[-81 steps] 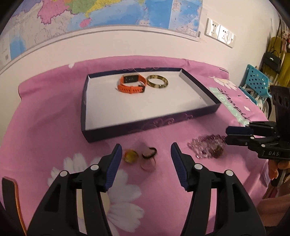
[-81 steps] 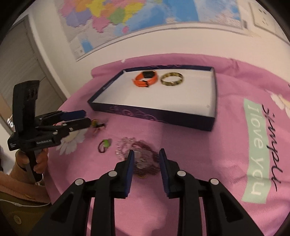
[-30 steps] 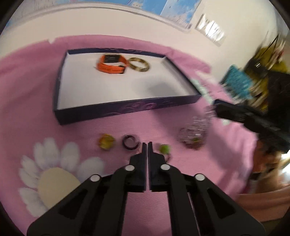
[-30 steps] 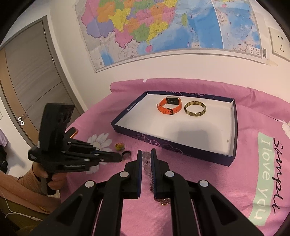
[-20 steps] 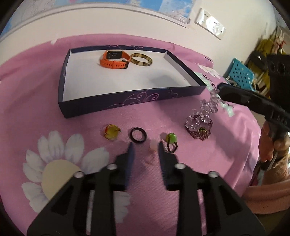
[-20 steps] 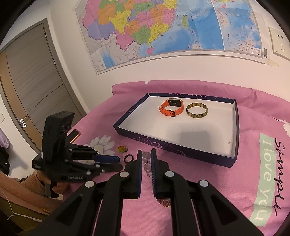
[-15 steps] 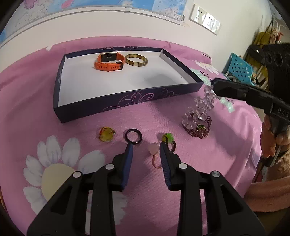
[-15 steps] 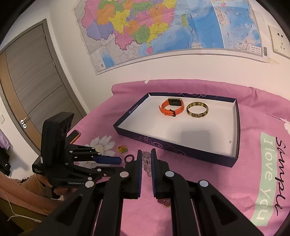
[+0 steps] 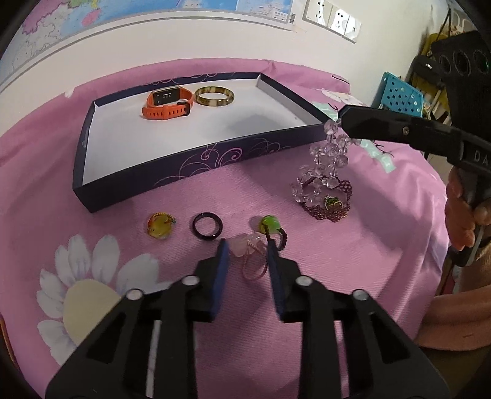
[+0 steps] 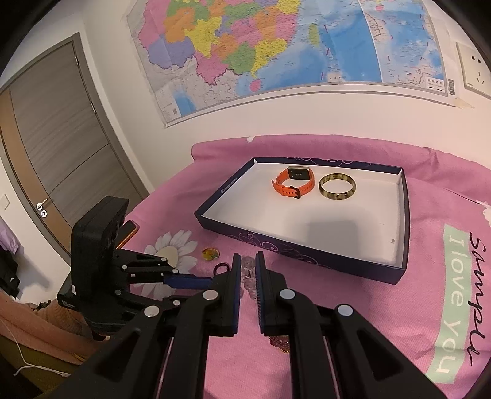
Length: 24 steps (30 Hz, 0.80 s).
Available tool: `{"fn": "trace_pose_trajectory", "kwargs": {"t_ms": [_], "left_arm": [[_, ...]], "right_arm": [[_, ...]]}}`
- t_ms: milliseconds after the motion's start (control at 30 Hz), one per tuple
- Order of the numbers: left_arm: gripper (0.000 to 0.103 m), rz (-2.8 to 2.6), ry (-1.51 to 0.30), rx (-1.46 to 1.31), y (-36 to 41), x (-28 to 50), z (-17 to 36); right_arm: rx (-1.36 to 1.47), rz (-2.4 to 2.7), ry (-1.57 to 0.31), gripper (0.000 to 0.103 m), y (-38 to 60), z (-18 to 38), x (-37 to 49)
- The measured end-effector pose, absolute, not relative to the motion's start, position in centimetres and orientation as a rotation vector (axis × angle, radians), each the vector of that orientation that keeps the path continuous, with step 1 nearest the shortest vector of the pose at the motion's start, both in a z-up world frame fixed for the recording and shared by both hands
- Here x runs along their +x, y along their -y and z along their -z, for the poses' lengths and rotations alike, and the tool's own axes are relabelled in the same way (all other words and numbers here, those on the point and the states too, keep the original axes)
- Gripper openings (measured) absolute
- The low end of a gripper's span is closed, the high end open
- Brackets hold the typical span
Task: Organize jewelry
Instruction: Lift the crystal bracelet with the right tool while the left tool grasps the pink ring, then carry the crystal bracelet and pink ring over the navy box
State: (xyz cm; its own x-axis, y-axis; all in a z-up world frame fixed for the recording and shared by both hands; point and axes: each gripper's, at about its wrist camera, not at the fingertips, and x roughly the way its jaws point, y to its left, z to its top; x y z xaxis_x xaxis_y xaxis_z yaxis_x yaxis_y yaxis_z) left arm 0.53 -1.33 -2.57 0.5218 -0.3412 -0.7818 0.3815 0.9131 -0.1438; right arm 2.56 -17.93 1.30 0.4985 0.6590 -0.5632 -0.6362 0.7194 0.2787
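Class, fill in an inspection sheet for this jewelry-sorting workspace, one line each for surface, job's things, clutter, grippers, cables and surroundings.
Surface: pink flowered cloth over the table.
Job's things: navy tray holds an orange watch and a mottled bangle. On the cloth lie a yellow ring, black ring, green ring, pink ring and maroon beaded bracelet.
Clutter: nothing seen.
Grippers: left gripper open, fingers either side of the pink ring; right gripper shut on the crystal bead bracelet, lifted partway.
Cables: white cable at the lower left.
Surroundings: wall map, door, wall sockets.
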Motion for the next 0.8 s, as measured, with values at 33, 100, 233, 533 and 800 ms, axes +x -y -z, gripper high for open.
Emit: {"fn": "trace_pose_trajectory", "kwargs": {"t_ms": [33,100,233,533,800], "left_arm": [[0.017,0.434,-0.929,0.045,1.37,0.52,2.60],[0.016,0.437,-0.931,0.037,1.29,0.51,2.61],[0.009,0.438,-0.934,-0.005,0.73,0.49,2.48],[0.008,0.448,-0.916,-0.014,0.45,0.26,1.78],[0.033,0.430,-0.921,0.043,1.00,-0.03,2.39]], "right_arm": [[0.035,-0.784,-0.697,0.008,17.94,-1.35,2.61],[0.035,-0.783,-0.696,0.008,18.01,-1.41,2.65],[0.040,-0.781,-0.693,0.008,17.99,-1.46,2.78],[0.037,-0.782,-0.669,0.008,17.85,-2.20,2.82],[0.041,-0.790,-0.684,0.008,17.70,-1.58,2.84]]}}
